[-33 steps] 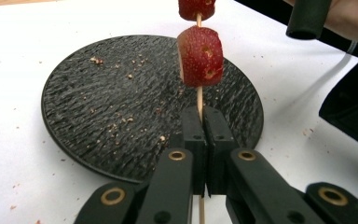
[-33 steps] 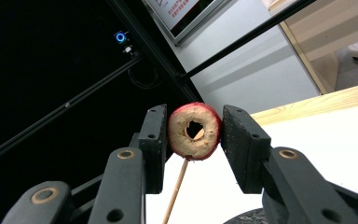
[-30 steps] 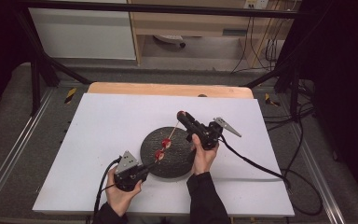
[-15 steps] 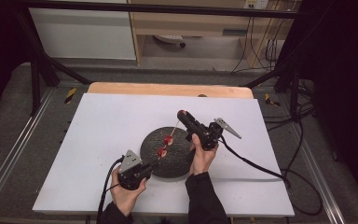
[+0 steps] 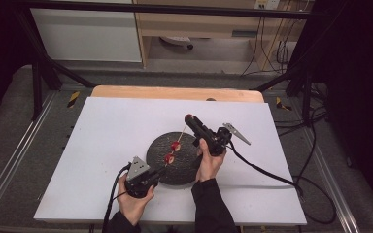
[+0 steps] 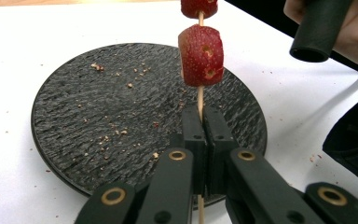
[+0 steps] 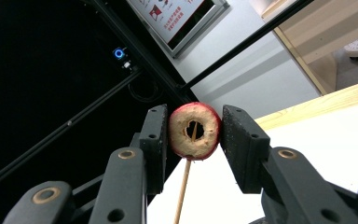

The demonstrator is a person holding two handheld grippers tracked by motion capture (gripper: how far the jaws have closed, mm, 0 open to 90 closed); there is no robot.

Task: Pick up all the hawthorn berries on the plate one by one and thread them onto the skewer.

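The left claw is pressed tight on the lower end of a wooden skewer, holding it slanted above the black textured plate on the white worktop. Two strawberry-red pieces are threaded on it. The right claw pinches a cored red fruit ring — the skewer's tip sits in its hole.

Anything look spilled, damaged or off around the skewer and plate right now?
Only crumbs: small bits lie scattered on the black plate and the white table. The skewer looks straight, clamped in the left gripper; the right gripper holds a cored fruit slice at its tip.
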